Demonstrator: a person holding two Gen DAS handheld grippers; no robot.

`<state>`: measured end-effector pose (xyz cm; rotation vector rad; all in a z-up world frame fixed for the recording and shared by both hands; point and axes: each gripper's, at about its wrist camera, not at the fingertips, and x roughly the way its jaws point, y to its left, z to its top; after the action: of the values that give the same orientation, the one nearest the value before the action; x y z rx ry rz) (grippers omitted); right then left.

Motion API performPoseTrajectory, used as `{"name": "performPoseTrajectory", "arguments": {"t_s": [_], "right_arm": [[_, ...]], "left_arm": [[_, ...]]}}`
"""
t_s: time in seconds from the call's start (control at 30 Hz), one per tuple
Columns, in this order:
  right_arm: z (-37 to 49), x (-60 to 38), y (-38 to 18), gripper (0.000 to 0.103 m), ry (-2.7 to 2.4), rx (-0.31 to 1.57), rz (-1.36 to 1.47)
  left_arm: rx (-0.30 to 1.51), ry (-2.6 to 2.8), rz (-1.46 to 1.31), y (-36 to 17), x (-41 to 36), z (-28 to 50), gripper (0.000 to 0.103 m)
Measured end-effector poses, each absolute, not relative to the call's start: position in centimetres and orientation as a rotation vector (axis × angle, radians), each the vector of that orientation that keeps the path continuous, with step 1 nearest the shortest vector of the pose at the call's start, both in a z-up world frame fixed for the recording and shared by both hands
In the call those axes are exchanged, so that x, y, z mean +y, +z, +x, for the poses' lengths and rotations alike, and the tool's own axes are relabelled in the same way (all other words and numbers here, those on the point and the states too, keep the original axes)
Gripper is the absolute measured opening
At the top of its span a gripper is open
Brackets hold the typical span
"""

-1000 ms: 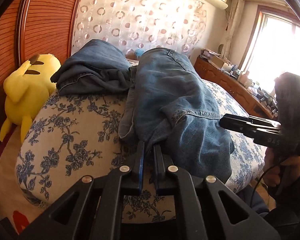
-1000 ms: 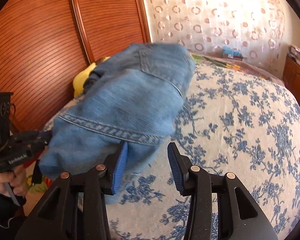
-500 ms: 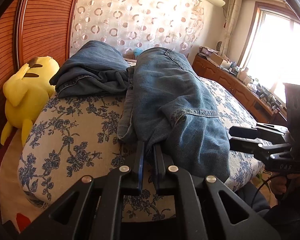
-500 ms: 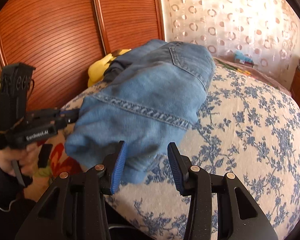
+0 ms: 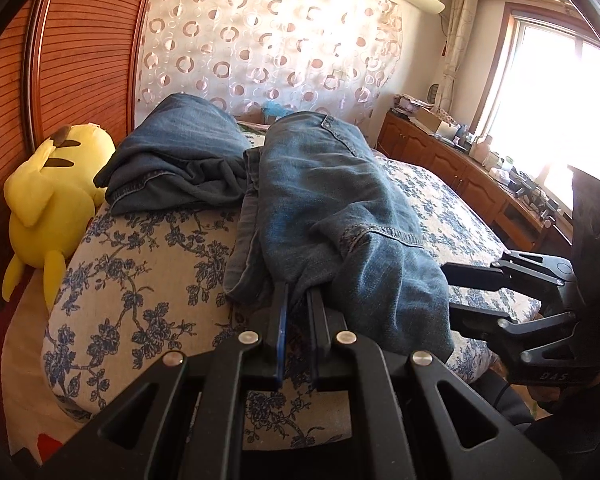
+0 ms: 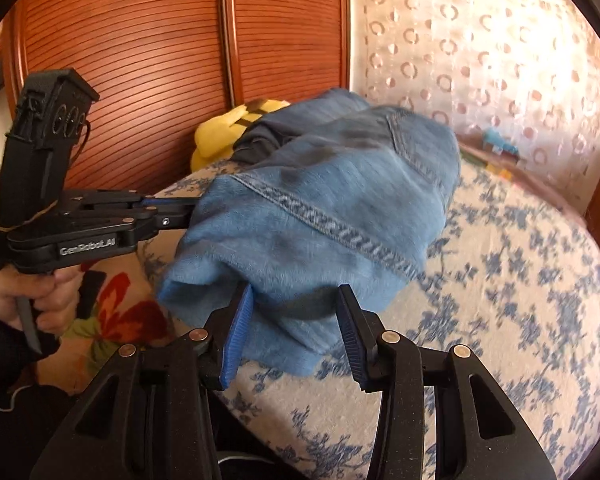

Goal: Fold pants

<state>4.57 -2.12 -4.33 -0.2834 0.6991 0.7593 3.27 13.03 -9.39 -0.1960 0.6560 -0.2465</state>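
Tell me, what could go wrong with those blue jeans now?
The left gripper pinches only a thin bit of the jeans, so the cloth might slip out. The jeans hang past the edge of the bed, so they could slide off. I can't tell whether the right gripper really grips with its fingers, so a pull may leave that side behind.

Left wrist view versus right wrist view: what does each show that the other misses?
Only the left wrist view shows the window, the wooden cabinet and all of the darker folded jeans. Only the right wrist view shows the hand holding the left gripper. Both show the light jeans, the floral bed, the yellow plush and the left gripper clamped on denim.
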Motion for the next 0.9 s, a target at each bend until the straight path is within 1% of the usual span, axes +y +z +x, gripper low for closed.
{"name": "performPoseTrajectory", "arguments": {"t_s": [0.13, 0.27, 0.33, 0.37, 0.4, 0.43, 0.63, 0.83, 0.9], "right_arm": [[4.6, -1.6, -4.0, 0.046, 0.762, 0.673, -0.307], [4.7, -1.3, -4.1, 0.045, 0.765, 0.654, -0.329], [4.8, -1.4, -4.2, 0.016, 0.769, 0.657, -0.327], [4.8, -1.7, -4.1, 0.012, 0.77, 0.654, -0.322], [4.8, -1.9, -4.0, 0.004, 0.774, 0.652, -0.315], [4.8, -2.3, -3.9, 0.003, 0.785, 0.655, -0.305], [4.4, -4.6, -3.6, 0.0, 0.802, 0.678, -0.262], [4.2, -4.6, -4.8, 0.0, 0.818, 0.734, -0.251], [3.9, -4.4, -4.9, 0.0, 0.807, 0.727, -0.279]], "left_arm": [[0.651, -0.255, -0.194, -9.0, 12.9, 3.2, 0.006], [0.644, -0.26, -0.191, -8.9, 12.8, 3.1, 0.006], [0.642, -0.253, -0.19, -8.9, 12.8, 3.1, 0.006], [0.639, -0.249, -0.191, -8.9, 12.9, 3.1, 0.006], [0.637, -0.245, -0.192, -9.0, 13.0, 3.1, 0.006], [0.638, -0.242, -0.195, -9.0, 13.1, 3.1, 0.005], [0.636, -0.249, -0.198, -9.3, 13.1, 3.0, 0.006], [0.661, -0.238, -0.188, -10.6, 13.4, 3.2, 0.006], [0.657, -0.246, -0.218, -10.8, 13.8, 3.0, 0.006]]}}
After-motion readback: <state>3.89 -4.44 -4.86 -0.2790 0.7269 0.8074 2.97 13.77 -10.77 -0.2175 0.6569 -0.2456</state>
